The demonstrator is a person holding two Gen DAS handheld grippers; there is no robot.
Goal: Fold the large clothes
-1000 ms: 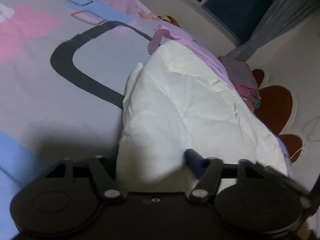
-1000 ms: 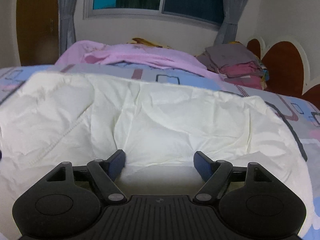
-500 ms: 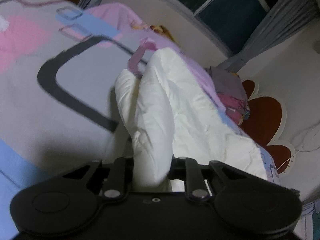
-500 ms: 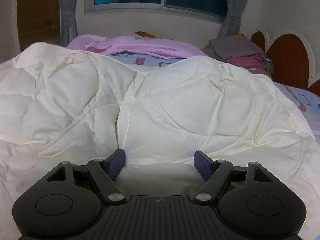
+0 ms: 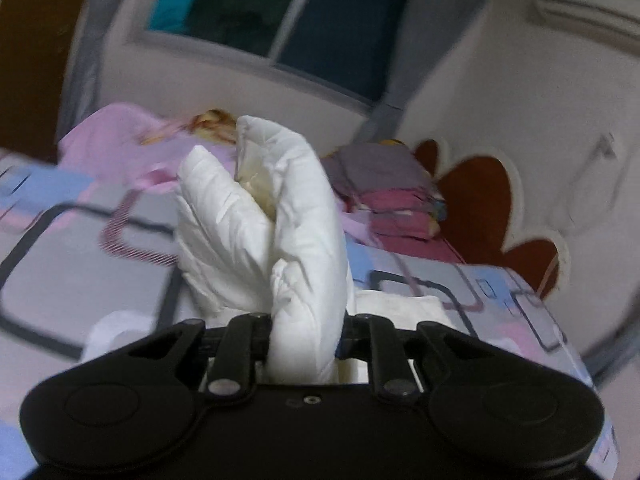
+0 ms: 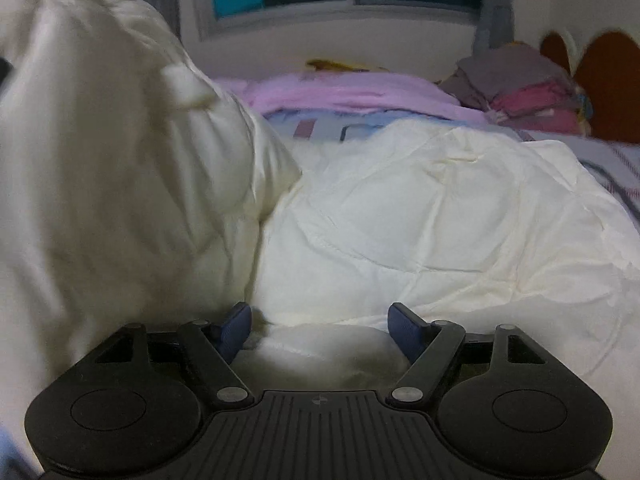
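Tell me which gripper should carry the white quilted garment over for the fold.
Left. The left gripper is already shut on a bunched edge of the white quilted garment and holds it up off the bed. The right gripper is open, with fabric between its fingers but probably ungripped.

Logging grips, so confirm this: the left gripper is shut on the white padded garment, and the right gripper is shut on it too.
Half right. The left gripper is shut on the white padded garment, but the right wrist view shows the right gripper open, its blue pads apart over the fabric.
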